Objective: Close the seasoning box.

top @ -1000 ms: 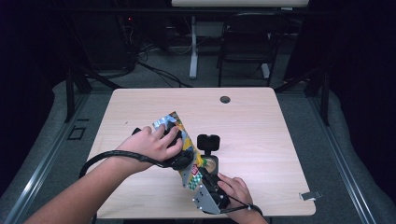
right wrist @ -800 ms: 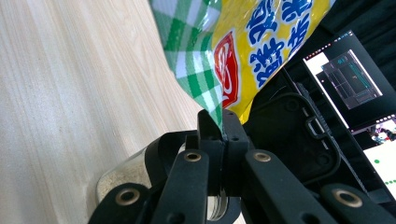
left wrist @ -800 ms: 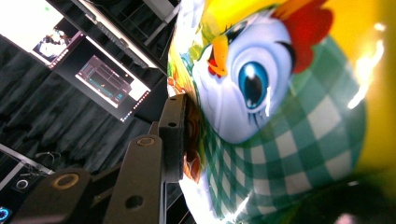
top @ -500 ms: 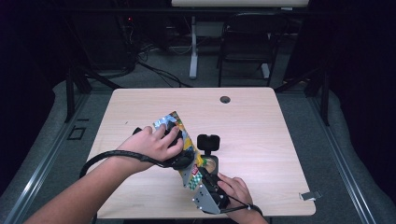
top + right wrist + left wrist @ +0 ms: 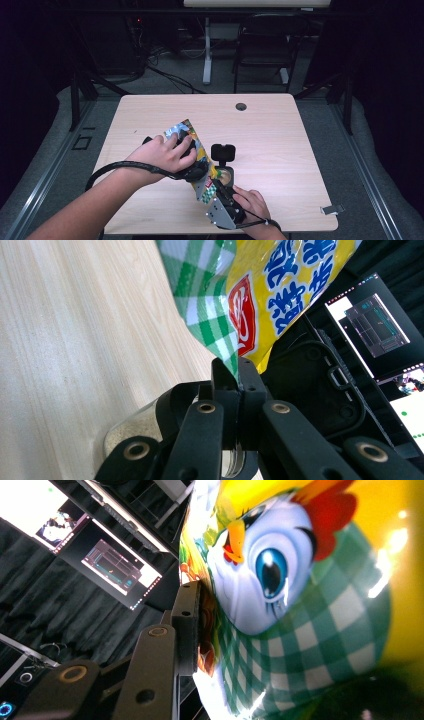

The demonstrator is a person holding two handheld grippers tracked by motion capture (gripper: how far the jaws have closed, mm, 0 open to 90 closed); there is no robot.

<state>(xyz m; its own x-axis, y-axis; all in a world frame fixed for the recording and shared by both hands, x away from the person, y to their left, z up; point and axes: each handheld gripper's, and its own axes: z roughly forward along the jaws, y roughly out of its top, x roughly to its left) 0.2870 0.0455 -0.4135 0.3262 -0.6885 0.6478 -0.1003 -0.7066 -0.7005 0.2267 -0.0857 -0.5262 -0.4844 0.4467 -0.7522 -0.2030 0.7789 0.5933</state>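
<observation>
A shiny snack bag (image 5: 196, 146) with a cartoon chicken and green check print hangs tilted above the table (image 5: 280, 135). My left gripper (image 5: 192, 156) is shut across its middle; in the left gripper view one finger (image 5: 186, 625) presses into the bag (image 5: 300, 605) and the other is hidden behind it. My right gripper (image 5: 212, 188) is shut on the bag's lower corner (image 5: 220, 335), the jaws meeting on the foil edge (image 5: 235, 375). Just under that corner stands a small clear jar (image 5: 131, 432) with pale contents, its black flip lid (image 5: 223, 152) standing open.
A round cable hole (image 5: 241, 106) sits near the table's far edge. A small metal clip (image 5: 331, 209) lies at the front right corner. A chair (image 5: 262, 50) and a desk leg stand beyond the table, and lit screens (image 5: 120, 567) are off to one side.
</observation>
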